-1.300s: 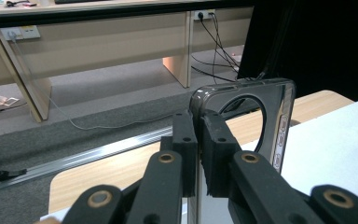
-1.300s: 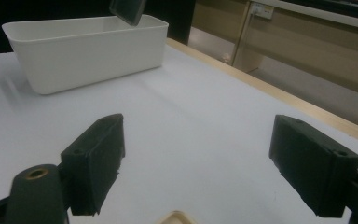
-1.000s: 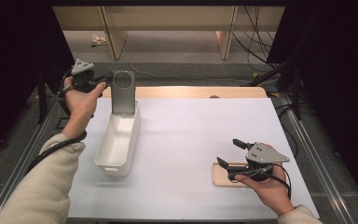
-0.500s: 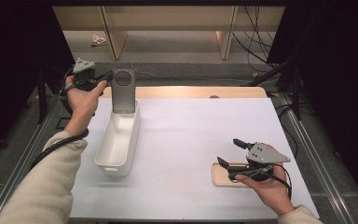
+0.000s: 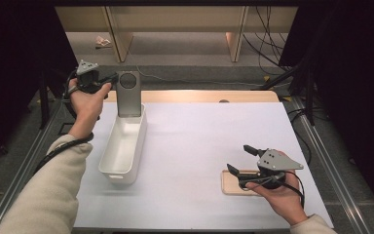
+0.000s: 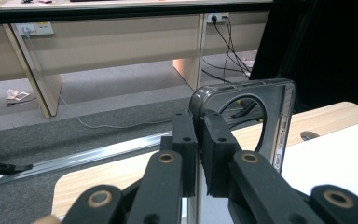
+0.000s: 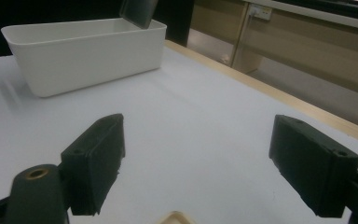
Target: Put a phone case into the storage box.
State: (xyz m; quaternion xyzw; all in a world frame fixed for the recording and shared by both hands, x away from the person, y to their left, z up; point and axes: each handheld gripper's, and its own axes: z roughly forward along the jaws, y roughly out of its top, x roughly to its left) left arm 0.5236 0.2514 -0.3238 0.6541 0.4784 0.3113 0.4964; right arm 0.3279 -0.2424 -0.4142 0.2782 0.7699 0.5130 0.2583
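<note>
- The right claw (image 5: 241, 163) hovered low over the near right part of the white tabletop (image 5: 209, 141), held by the right hand (image 5: 277, 197), its jaws spread wide with nothing between them.
- Just under that claw lay a small pale wooden tray (image 5: 233, 183), flat on the tabletop; in the right gripper view its rim (image 7: 175, 218) peeked in at the bottom edge between the two jaws.
- Against the earlier frames, the right claw and the tray sat in the same spot, with the same wide gap.
- A long white bin (image 5: 124, 146) stood on the left part of the tabletop, running near to far; it had not shifted.
- The left claw (image 5: 111, 79), held by the left hand (image 5: 87, 102) at the far left, was clamped on the side edge of a dark grey frame (image 5: 129, 92) with a round hole near its top.
- The frame stood upright over the far end of the bin, its lower edge down inside the rim; whether it touched the bin's floor could not be told.
- In the left gripper view the jaws pinched the frame (image 6: 265, 121) at its edge, pads pressed to either face.
- Over the last second the left hand and the frame barely moved, if at all.
- Beyond the tabletop lay grey carpet (image 5: 185, 53) and wooden desk legs (image 5: 119, 34).
</note>
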